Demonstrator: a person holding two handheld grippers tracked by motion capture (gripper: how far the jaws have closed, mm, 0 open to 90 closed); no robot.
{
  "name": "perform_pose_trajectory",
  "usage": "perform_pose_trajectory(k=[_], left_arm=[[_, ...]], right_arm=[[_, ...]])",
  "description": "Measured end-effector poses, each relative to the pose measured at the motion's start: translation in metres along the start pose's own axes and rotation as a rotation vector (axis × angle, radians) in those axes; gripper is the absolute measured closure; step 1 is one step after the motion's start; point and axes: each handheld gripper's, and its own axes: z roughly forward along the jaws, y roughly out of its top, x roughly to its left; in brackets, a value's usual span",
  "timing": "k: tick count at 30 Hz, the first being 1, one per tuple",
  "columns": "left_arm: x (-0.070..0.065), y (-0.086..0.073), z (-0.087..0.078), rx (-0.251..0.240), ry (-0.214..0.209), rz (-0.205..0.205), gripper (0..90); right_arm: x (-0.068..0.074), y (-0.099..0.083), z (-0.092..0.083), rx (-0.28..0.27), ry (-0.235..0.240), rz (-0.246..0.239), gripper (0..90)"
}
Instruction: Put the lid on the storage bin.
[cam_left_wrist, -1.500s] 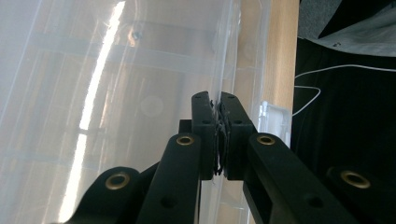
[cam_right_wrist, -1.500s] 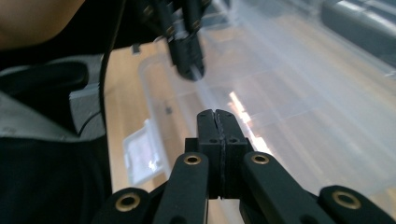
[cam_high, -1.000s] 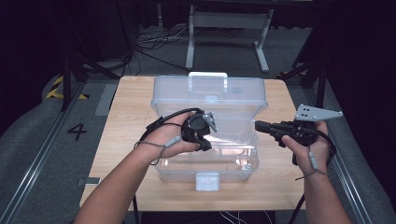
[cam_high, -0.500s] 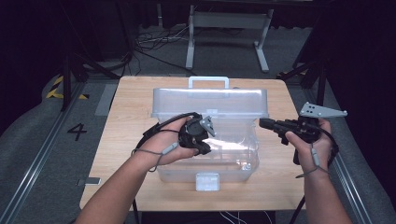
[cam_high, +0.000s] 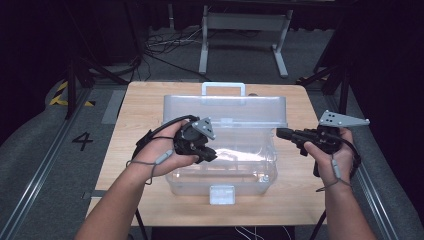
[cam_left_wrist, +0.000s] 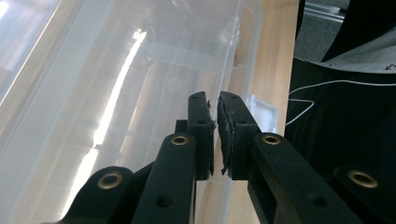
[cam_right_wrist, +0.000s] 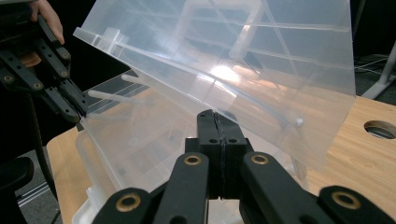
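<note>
A clear plastic storage box (cam_high: 220, 175) stands on the wooden table (cam_high: 135, 110). Its clear lid (cam_high: 225, 107) is tilted up from the front, hinged at the back. My left gripper (cam_high: 209, 154) is shut on the lid's front edge. In the left gripper view the jaws (cam_left_wrist: 215, 105) pinch that thin clear edge of the lid (cam_left_wrist: 116, 93). My right gripper (cam_high: 281, 133) hangs shut and empty just right of the box. From the right gripper view, its closed jaws (cam_right_wrist: 222, 116) point at the raised lid (cam_right_wrist: 233, 60), and the left gripper (cam_right_wrist: 77, 112) holds the lid's far corner.
A white latch (cam_high: 222, 194) sits on the box's front wall and a white handle (cam_high: 223, 89) stands at the back of the lid. The table has a round hole (cam_right_wrist: 380, 128). Metal stand legs (cam_high: 240, 40) and cables lie on the floor behind.
The left gripper has lifted the lid's front edge up and back, opening the box wider. The right gripper has drawn slightly to the right, away from the box.
</note>
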Motion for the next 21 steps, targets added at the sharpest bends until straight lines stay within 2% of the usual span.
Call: perform_pose_trajectory(k=[14,15,21], left_arm=[[0.010,-0.038,-0.030,-0.061,0.034,-0.093,84.0],[0.012,-0.046,-0.033,-0.066,0.041,-0.111,84.0],[0.016,-0.065,-0.042,-0.093,0.057,-0.157,84.1]], right_arm=[[0.002,-0.001,0.001,0.017,0.000,-0.009,90.0],[0.002,-0.001,0.001,0.017,-0.001,-0.010,90.0],[0.003,-0.002,0.000,0.019,0.001,-0.009,90.0]])
